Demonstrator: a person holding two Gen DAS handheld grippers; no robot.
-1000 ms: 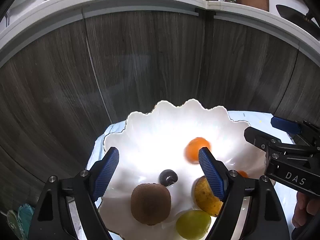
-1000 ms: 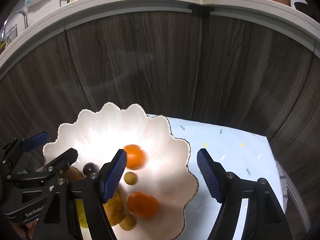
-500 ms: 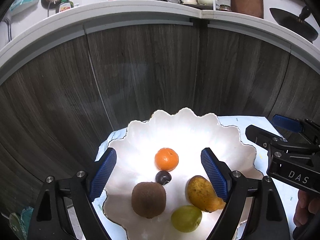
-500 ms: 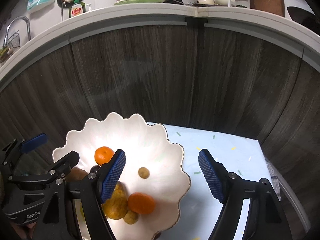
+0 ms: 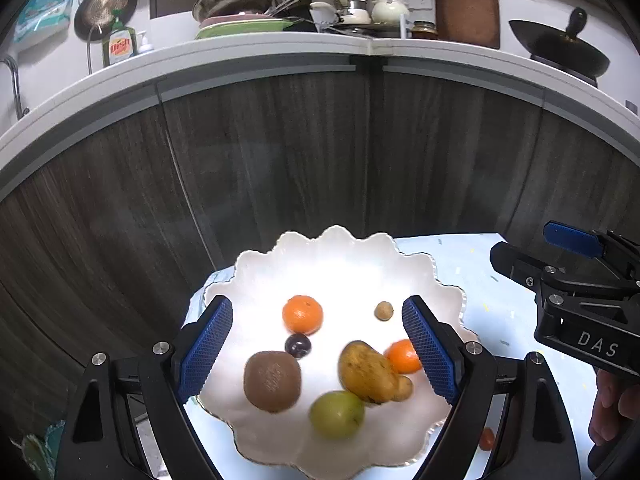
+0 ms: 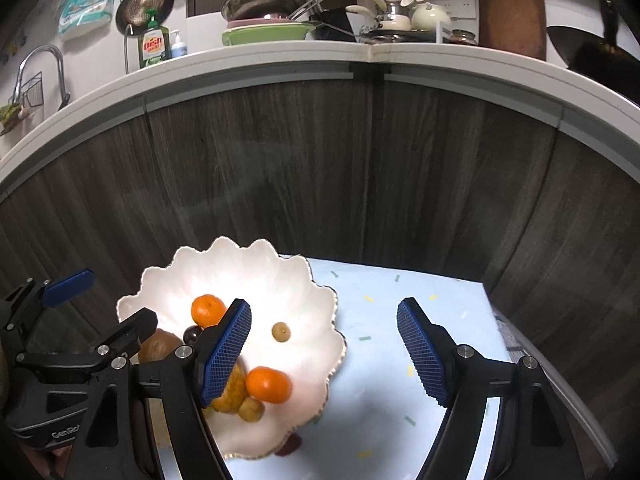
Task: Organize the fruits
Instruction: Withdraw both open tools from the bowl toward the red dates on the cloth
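Fruits lie together in a white scalloped bowl (image 5: 332,248) on a pale blue table (image 6: 400,312), below and ahead of my fingers. Between the pads of my left gripper (image 5: 316,344), which stands wide open and holds nothing, I see a kiwi (image 5: 272,380), a small dark plum (image 5: 298,345), a mandarin (image 5: 302,314), a green fruit (image 5: 337,414), a yellow mango (image 5: 366,372) and a tiny brown longan (image 5: 383,311). A second mandarin (image 5: 402,356) sits just beside my left gripper's right pad. My right gripper (image 6: 324,354) is also wide open and empty; its left pad overlaps the bowl while its right pad hangs over bare table. A small red fruit (image 5: 487,439) lies on the table outside the bowl, near its rim. I judge the gathering step nearly done, with that stray piece left; the next move calls for lowering one gripper over it and closing gently. Compared with a second ago, both grippers have lifted and drawn back, so the bowl looks smaller and the kitchen counter (image 5: 280,52) above the dark cabinet fronts has come into view, and the fruits have rolled to new spots.
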